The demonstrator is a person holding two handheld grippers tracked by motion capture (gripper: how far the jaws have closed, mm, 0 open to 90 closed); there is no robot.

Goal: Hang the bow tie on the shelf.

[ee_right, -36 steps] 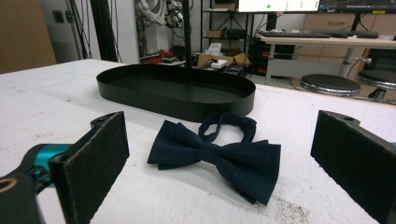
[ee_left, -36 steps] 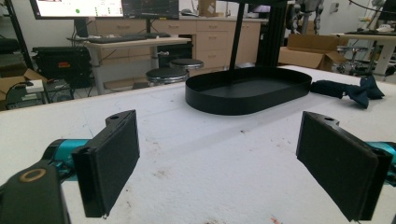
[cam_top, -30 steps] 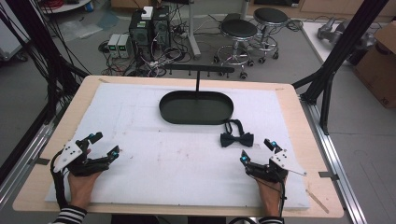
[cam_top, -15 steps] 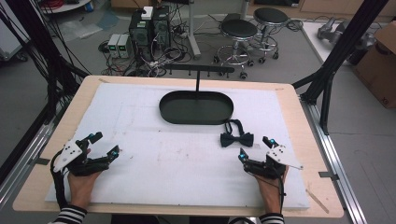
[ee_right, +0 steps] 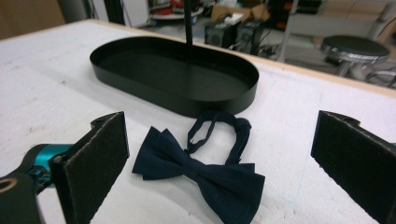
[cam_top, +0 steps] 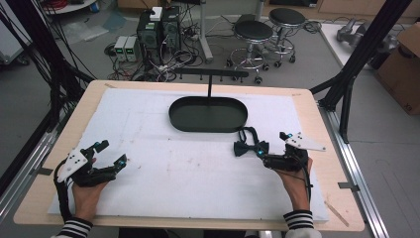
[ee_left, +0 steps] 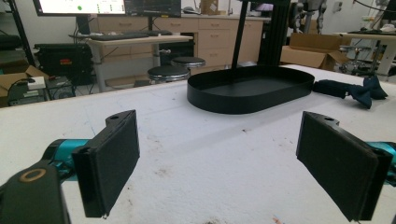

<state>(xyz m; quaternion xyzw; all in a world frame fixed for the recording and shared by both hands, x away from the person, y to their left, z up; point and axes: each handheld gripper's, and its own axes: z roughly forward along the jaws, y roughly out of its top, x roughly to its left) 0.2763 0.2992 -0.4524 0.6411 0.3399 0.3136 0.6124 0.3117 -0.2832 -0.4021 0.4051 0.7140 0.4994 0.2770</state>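
A dark navy bow tie with its neck strap looped lies on the white mat, just in front of the right end of a black oval tray. My right gripper is open right beside the tie, on its right. In the right gripper view the bow tie lies between and slightly ahead of the wide-apart pads, with the tray behind it. My left gripper is open at the near left, with nothing between its pads. From there the tray and bow tie are far off.
A thin black post with a crossbar rises from the tray's far side. The white mat covers most of the wooden table. Stools, computers and cables stand on the floor beyond the far edge, and black frame struts flank the table.
My right gripper has moved forward and left toward the bow tie, so its jaws now flank it. The left gripper has stayed put.
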